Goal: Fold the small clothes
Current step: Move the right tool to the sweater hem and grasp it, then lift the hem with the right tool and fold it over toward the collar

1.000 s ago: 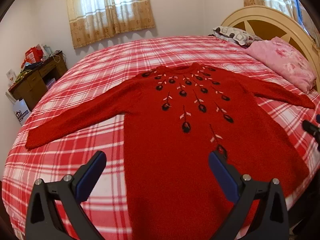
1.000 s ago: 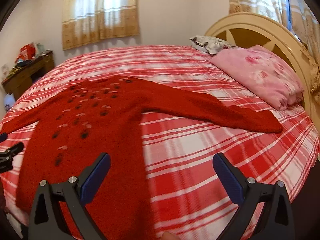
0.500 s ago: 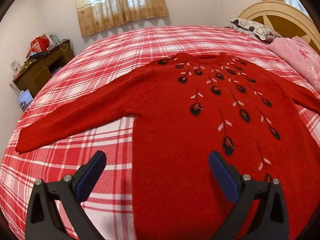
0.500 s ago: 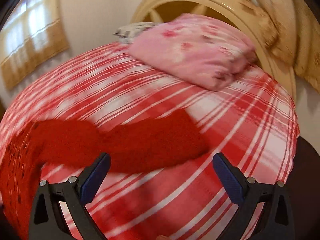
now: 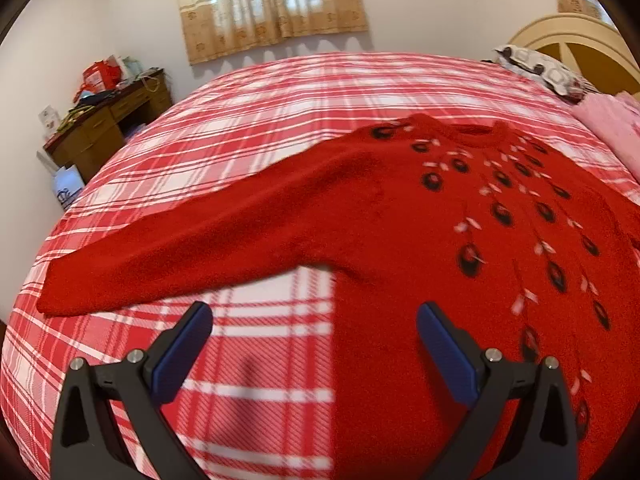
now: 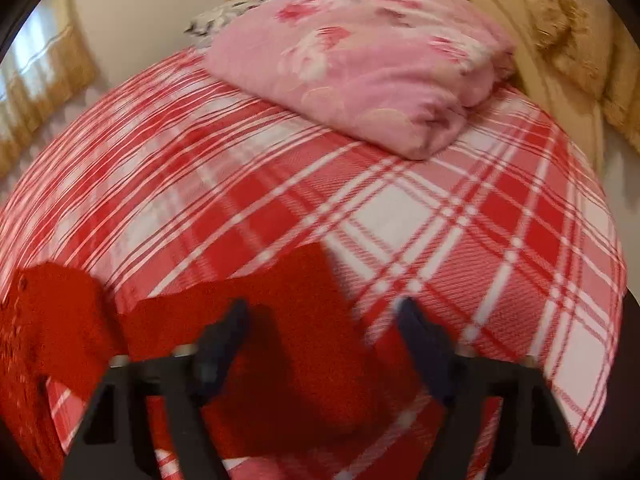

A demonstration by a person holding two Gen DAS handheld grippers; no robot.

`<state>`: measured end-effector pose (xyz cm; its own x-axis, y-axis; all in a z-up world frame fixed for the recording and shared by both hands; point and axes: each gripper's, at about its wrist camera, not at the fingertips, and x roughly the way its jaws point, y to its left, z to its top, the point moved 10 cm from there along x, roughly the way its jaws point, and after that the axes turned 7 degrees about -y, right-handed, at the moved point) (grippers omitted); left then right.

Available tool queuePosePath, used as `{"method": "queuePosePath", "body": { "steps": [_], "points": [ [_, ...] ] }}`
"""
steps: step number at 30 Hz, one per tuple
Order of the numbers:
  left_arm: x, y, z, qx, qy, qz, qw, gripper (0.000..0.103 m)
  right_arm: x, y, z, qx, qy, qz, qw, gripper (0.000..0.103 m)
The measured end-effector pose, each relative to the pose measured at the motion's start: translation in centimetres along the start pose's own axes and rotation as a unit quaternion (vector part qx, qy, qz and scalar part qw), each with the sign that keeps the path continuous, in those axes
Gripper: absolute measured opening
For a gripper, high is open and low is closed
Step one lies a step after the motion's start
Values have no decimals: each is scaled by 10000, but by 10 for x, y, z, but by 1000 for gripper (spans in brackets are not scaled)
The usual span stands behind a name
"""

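Note:
A red knitted sweater [image 5: 400, 232] with dark embroidered drops lies flat, front up, on the red-and-white plaid bed [image 5: 260, 120]. Its left sleeve [image 5: 160, 264] stretches out to the left. My left gripper [image 5: 314, 340] is open and empty, hovering over the sweater's left side below the armpit. In the right wrist view the cuff end of the other sleeve [image 6: 288, 328] lies between the fingers of my right gripper [image 6: 324, 332], which is open and low over it. The view is blurred, so I cannot tell whether the pads touch the fabric.
A folded pink floral blanket [image 6: 360, 64] and a patterned pillow [image 5: 540, 72] lie at the cream headboard [image 5: 576, 40]. A cluttered wooden desk [image 5: 100, 128] stands left of the bed. The bed's near right corner [image 6: 592, 380] drops off by the right gripper.
My left gripper has shifted left and closer, towards the left sleeve and armpit. My right gripper has swung right and dropped onto the right sleeve's cuff, its jaws narrower than before.

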<state>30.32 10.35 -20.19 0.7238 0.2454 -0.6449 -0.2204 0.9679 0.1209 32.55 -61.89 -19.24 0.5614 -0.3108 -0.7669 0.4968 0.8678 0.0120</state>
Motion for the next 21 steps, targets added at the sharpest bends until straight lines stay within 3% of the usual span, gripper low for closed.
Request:
{"method": "queuePosePath", "body": {
  "steps": [1, 2, 3, 13, 21],
  "points": [
    [3, 4, 0, -55, 25, 9, 10000, 103, -2, 6, -2, -83, 51, 81, 9999, 32],
    [5, 5, 0, -81, 38, 11, 10000, 103, -4, 9, -3, -62, 87, 209, 9997, 13],
    [7, 8, -1, -109, 60, 30, 9999, 103, -7, 10, -4, 6, 99, 309, 9995, 9],
    [8, 23, -4, -282, 87, 61, 9995, 103, -85, 11, 47, 459, -1155, 536, 9908, 8],
    [6, 37, -6, -412, 49, 68, 9991, 103, -126, 78, 63, -24, -1382, 1020, 9851, 8]
  ]
}}
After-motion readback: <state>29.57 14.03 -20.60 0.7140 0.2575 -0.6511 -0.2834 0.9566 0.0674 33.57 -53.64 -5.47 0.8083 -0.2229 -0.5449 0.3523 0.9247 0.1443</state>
